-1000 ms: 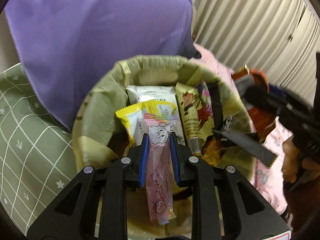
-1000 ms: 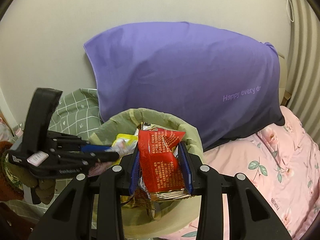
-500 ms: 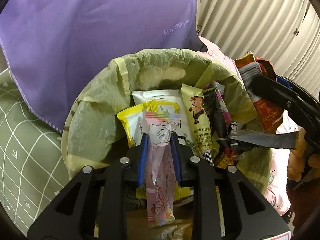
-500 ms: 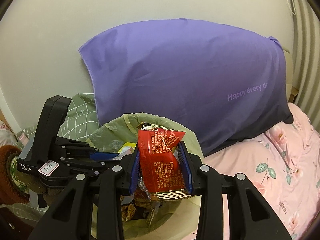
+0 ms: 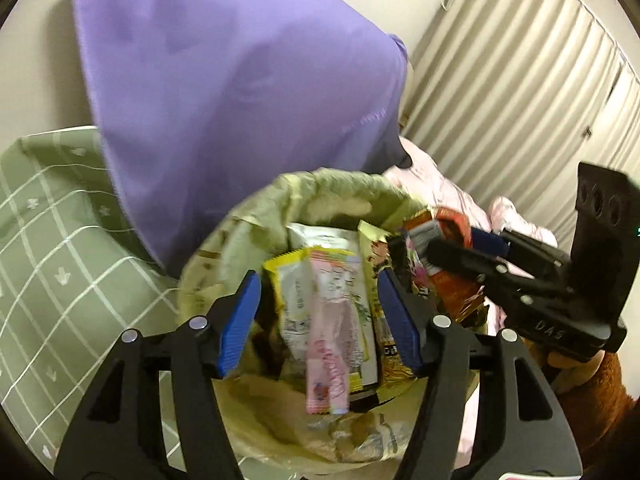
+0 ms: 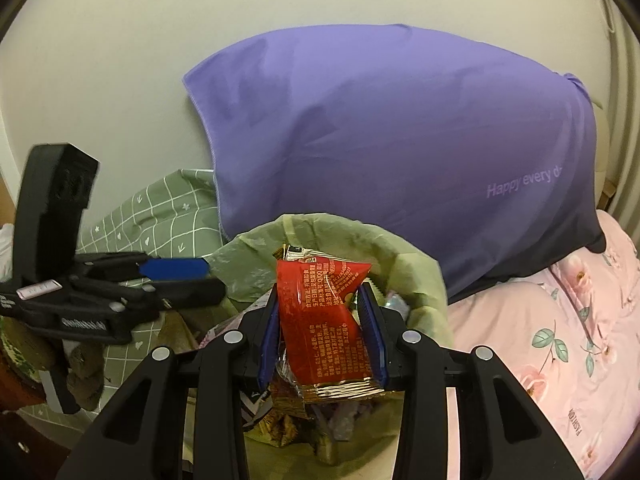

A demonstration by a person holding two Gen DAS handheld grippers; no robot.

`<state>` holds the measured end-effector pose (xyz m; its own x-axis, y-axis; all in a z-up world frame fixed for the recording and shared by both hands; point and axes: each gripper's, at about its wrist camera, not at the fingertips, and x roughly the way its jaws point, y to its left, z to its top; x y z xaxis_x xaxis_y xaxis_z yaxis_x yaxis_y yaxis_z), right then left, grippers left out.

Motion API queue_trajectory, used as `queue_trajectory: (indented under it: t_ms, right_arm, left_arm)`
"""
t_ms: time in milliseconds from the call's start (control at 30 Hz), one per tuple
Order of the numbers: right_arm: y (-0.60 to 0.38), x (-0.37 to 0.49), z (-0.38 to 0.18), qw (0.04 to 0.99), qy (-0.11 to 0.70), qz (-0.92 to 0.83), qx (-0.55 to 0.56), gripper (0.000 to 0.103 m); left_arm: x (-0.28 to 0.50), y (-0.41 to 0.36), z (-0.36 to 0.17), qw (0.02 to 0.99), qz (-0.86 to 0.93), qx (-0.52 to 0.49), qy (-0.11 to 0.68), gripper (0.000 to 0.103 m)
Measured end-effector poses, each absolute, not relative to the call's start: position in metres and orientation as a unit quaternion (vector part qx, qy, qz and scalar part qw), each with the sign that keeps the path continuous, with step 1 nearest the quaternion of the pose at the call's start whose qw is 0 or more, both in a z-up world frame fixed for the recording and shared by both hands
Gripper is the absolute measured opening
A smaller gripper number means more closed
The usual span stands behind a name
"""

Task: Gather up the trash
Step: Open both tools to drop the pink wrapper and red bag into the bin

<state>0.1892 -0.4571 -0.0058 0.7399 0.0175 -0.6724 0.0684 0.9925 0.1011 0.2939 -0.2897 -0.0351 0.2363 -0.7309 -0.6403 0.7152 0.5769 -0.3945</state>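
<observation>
The left gripper (image 5: pixel 318 312) has its blue pads wide apart above the pink wrapper (image 5: pixel 329 356), which lies free in the bin with the green plastic liner (image 5: pixel 224 240). The right gripper (image 6: pixel 322 328) is clamped on a red foil packet (image 6: pixel 320 312) over this bin. Behind stands a purple pillow (image 6: pixel 400 140).

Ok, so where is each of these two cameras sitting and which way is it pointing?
Left wrist: on the left gripper, looking down into the lined trash bin; its open fingers frame a pink wrapper; the right gripper shows.
Right wrist: on the right gripper, facing bin and purple pillow, clamping a red wrapper; left gripper shows.
Shared: bin, pillow.
</observation>
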Motion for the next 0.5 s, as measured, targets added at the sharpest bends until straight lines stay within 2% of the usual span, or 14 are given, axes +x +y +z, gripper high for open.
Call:
queue_trajectory:
  t_ms: [167,300,367,467,500]
  right_arm:
    - [-0.446,0.207,-0.020,0.918,0.392,-0.007,0.057,0.038]
    - [-0.432,0.218,-0.029,0.908,0.418,-0.001,0.036,0.048]
    - [-0.425,0.217,-0.030,0.908,0.419,-0.006,0.023,0.050]
    - [-0.420,0.209,-0.025,0.912,0.409,-0.010,0.024,0.062]
    - [-0.418,0.205,-0.022,0.915,0.402,-0.012,0.026,0.062]
  left_arm:
    - [0.287,-0.248,-0.024,0.819,-0.420,-0.029,0.389,0.062]
    - [0.283,-0.222,-0.016,0.841,-0.389,-0.040,0.373,0.063]
    - [0.277,-0.205,-0.015,0.848,-0.377,-0.044,0.371,0.063]
    - [0.265,-0.185,-0.015,0.856,-0.362,-0.043,0.368,0.066]
    - [0.260,-0.176,-0.015,0.858,-0.356,-0.044,0.367,0.066]
